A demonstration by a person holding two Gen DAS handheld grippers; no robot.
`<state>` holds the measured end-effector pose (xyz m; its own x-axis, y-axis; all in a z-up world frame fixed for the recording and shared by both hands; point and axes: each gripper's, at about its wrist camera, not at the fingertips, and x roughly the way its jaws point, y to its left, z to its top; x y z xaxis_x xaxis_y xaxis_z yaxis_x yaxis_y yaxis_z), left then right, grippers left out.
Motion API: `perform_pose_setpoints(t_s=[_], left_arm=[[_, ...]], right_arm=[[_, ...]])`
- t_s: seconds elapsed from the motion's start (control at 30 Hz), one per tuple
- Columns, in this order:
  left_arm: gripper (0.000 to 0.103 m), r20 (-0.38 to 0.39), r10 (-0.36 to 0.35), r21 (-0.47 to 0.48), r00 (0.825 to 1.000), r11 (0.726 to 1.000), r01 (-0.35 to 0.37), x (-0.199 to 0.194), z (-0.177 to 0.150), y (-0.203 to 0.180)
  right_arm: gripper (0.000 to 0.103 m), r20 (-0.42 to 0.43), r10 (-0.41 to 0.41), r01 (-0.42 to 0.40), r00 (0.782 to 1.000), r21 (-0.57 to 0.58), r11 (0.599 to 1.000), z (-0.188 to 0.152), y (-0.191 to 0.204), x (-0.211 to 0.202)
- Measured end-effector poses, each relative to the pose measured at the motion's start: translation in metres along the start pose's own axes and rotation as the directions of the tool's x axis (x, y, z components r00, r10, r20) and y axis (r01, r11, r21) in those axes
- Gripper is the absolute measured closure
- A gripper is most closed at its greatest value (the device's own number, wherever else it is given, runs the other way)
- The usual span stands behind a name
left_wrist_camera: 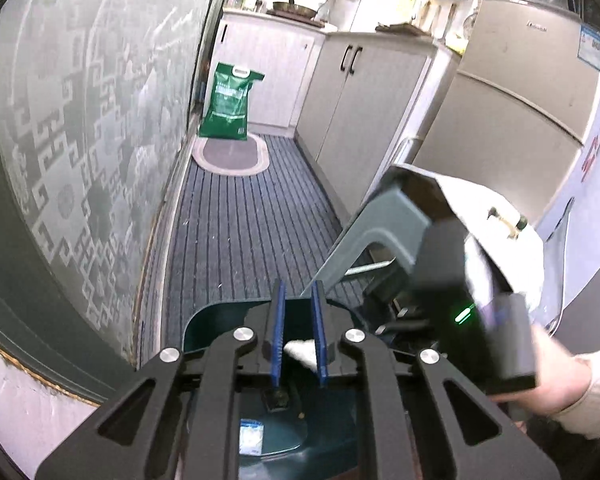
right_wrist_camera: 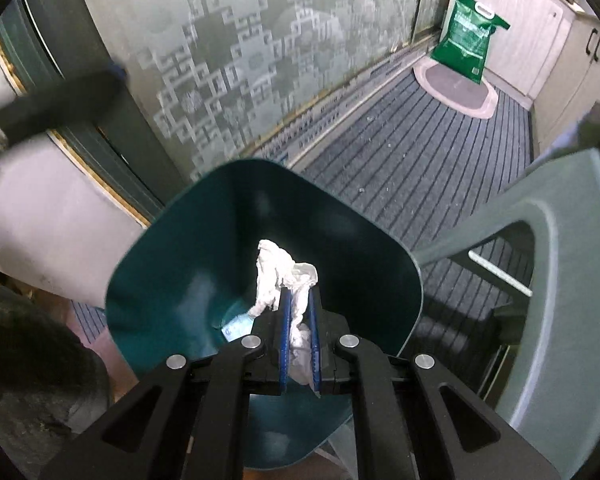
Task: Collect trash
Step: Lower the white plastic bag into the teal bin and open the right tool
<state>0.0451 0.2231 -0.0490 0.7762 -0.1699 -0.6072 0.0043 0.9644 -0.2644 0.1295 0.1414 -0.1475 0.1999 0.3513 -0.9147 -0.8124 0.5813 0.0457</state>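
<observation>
Tissue [right_wrist_camera: 296, 292], white and crumpled, is being pinched between the blue pads of the right gripper [right_wrist_camera: 299, 344], which is hovering directly over the open bin [right_wrist_camera: 172, 256]. Inside the dark teal bin, a small blue-white packet [right_wrist_camera: 236, 326] is lying at the bottom. The left gripper [left_wrist_camera: 299, 332] is hanging over the bin too, its jaws slightly parted with a white scrap [left_wrist_camera: 300, 350] showing between them; whether they are pinching it cannot be told. Beside the bin, a grey stool [right_wrist_camera: 560, 240] is standing. Far beyond the bin, a green bag [left_wrist_camera: 230, 100] is leaning against the cabinets.
</observation>
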Motion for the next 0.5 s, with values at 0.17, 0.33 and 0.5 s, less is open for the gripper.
perform_pose_setpoints(t_s=[0.17, 0.33, 0.5], left_arm=[[0.089, 0.052, 0.001, -0.013, 0.999, 1.0, 0.0, -0.008, 0.012, -0.003], [0.089, 0.079, -0.019, -0.023, 0.997, 1.0, 0.02, -0.013, 0.021, -0.009], [0.089, 0.127, -0.028, -0.017, 0.992, 0.999, 0.031, -0.022, 0.028, -0.018]], right_arm=[[0.095, -0.05, 0.0, -0.002, 0.999, -0.038, 0.999, -0.013, 0.008, 0.017], [0.095, -0.089, -0.019, 0.012, 0.996, -0.082, 0.997, -0.022, 0.017, 0.032], [0.089, -0.111, -0.042, 0.028, 0.993, -0.123, 0.992, -0.028, 0.023, 0.045]])
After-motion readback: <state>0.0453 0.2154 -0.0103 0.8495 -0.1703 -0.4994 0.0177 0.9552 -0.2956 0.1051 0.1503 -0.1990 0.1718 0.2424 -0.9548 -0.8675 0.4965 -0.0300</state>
